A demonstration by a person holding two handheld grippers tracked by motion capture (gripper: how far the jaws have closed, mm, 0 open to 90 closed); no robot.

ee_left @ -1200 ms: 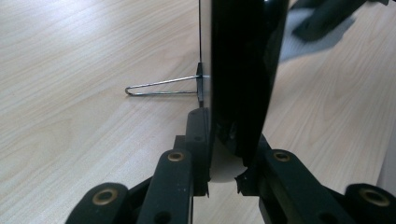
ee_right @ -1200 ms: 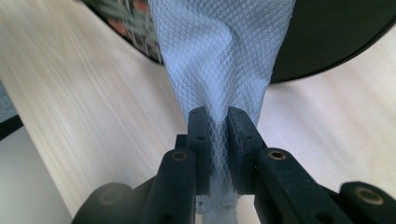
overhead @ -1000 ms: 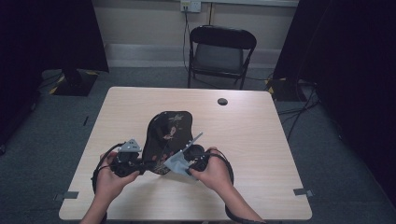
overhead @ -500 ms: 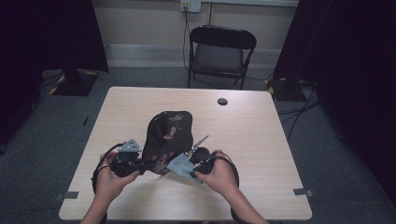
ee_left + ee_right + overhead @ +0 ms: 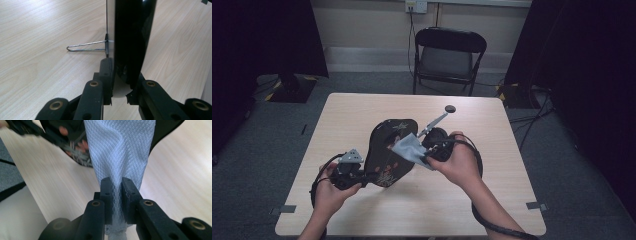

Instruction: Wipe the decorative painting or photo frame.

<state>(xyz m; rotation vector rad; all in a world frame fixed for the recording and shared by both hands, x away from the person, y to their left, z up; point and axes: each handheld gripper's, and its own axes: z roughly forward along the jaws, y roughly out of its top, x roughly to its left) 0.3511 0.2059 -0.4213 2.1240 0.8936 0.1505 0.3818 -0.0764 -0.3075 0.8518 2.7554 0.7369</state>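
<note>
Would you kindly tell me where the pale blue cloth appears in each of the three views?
High view: the pale blue cloth sits at the centre, against the black framed object.
Left gripper view: not in it.
Right gripper view: the cloth hangs top centre, pinched in the right tool.
Shared landmark: the light wooden table.

Both grippers — the left gripper (image 5: pixel 348 172) at the lower left of the high view and the right gripper (image 5: pixel 437 145) near the middle — are black with brass-ringed screws, looping black cables and a grey three-cornered plate on top, and the forearms are bare.
</note>
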